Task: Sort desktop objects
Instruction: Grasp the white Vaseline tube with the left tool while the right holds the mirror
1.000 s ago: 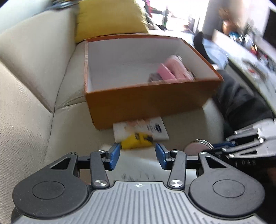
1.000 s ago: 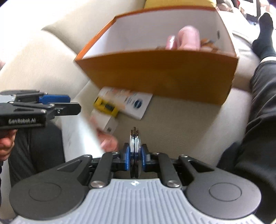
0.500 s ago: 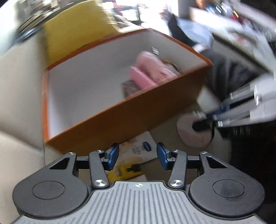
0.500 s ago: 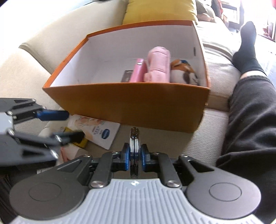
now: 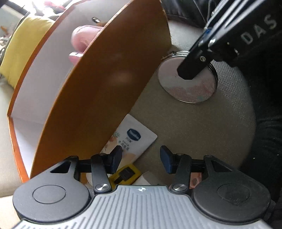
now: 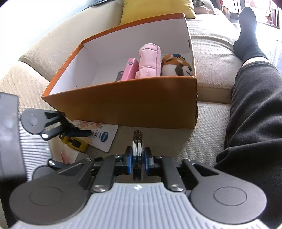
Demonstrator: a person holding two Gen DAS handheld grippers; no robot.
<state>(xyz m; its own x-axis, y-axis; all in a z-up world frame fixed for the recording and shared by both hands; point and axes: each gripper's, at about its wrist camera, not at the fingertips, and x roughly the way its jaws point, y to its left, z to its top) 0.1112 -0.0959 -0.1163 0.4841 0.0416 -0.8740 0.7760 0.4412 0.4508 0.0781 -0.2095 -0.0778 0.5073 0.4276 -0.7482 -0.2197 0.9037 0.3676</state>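
An orange box [image 6: 123, 105] with a white inside stands on the sofa; its front wall [image 5: 98, 88] fills the left wrist view. My right gripper [image 6: 138, 155] is shut on a round flat metal-rimmed disc [image 6: 138, 139], held edge-on just above the seat cushion. In the left wrist view the disc [image 5: 190, 88] shows its pale pinkish face, with a right finger [image 5: 192, 68] across it. My left gripper [image 5: 141, 156] is open and holds nothing. It hangs over a white Vaseline packet [image 5: 139, 139] and a small yellow object [image 5: 126, 174] at the foot of the box.
In the box lie a pink plush pouch [image 6: 149, 59], a flat pink case [image 6: 129, 70] and a fox plush [image 6: 178, 66]. A yellow cushion [image 6: 155, 8] sits behind it. A person's black-trousered leg [image 6: 255, 114] lies on the sofa at the right. Beige seat shows beside the packet.
My left gripper rolled and came down close to the box's front wall, above the packet. The right gripper drifted a little sideways with the disc still in it.
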